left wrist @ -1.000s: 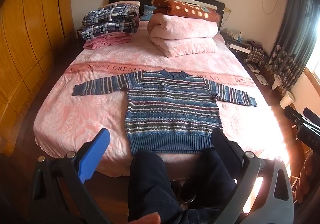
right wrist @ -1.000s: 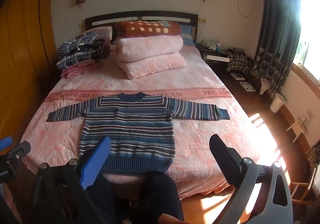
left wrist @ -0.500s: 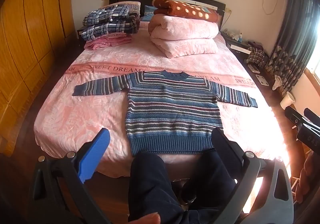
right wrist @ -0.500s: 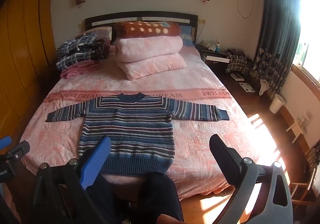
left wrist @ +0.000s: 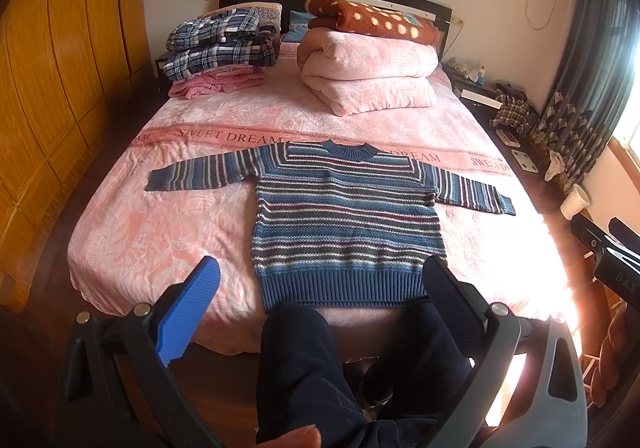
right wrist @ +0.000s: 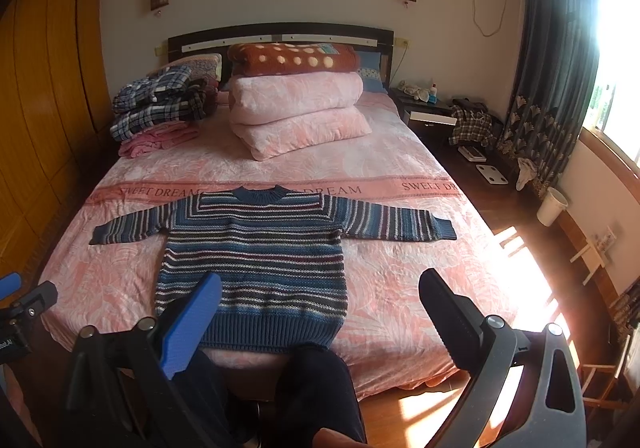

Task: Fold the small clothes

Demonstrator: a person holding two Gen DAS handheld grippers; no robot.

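A blue striped knit sweater (left wrist: 344, 220) (right wrist: 256, 260) lies flat on the pink bed (left wrist: 160, 232) (right wrist: 392, 280), front up, both sleeves spread wide, hem at the near edge. My left gripper (left wrist: 320, 272) is held back from the bed above a person's dark-trousered legs (left wrist: 320, 360), open and holding nothing. My right gripper (right wrist: 320, 284) is also open and holds nothing, hanging short of the hem. The left sleeve cuff (left wrist: 158, 182) and the right sleeve cuff (right wrist: 446, 230) lie flat on the cover.
Folded plaid and pink clothes (left wrist: 218, 48) are stacked at the bed's far left. A rolled pink quilt (left wrist: 368, 72) with a brown dotted blanket (left wrist: 372, 20) sits by the headboard. A wooden wardrobe (left wrist: 52, 60) stands left; a nightstand (right wrist: 432, 112), curtain and white bin (right wrist: 552, 206) stand right.
Both views have crept slightly closer to the bed. The sweater has not moved and both grippers stay open.
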